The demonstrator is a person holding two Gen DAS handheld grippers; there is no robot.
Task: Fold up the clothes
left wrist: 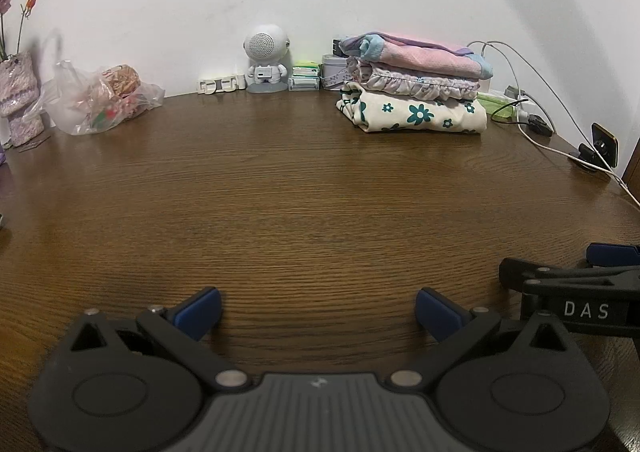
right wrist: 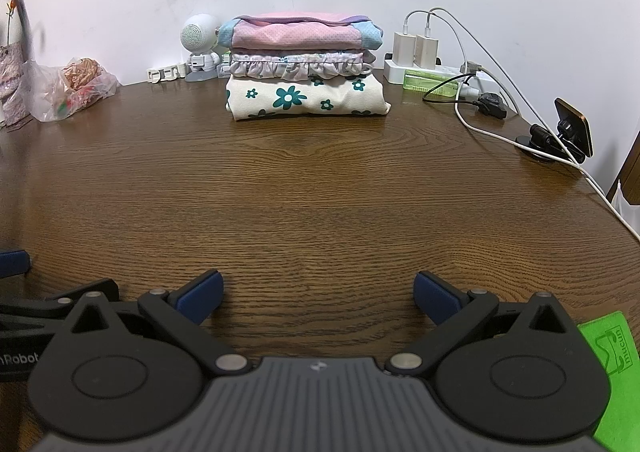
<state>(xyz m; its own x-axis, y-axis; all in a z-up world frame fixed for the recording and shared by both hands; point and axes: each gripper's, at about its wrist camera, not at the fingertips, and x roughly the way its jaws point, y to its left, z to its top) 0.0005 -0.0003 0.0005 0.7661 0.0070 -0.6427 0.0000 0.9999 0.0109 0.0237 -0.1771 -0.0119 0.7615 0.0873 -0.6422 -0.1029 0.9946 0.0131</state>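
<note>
A stack of three folded clothes (left wrist: 414,86) (right wrist: 304,70) rests at the back of the brown wooden table (left wrist: 280,192) (right wrist: 320,192): a cream piece with teal flowers at the bottom, a lilac ruffled one in the middle, a pink and blue one on top. My left gripper (left wrist: 318,316) is open low over the near table, nothing between its blue pads. My right gripper (right wrist: 318,298) is open too, empty, facing the stack from a distance. Each gripper shows at the edge of the other's view: the right one (left wrist: 576,288), the left one (right wrist: 24,292).
A white robot-shaped speaker (left wrist: 266,58) (right wrist: 200,46), small boxes and a plastic bag (left wrist: 100,100) (right wrist: 68,90) line the back wall. Chargers, a power strip (right wrist: 432,70), cables and a phone mount (right wrist: 560,132) crowd the back right. A green item (right wrist: 612,372) lies near right.
</note>
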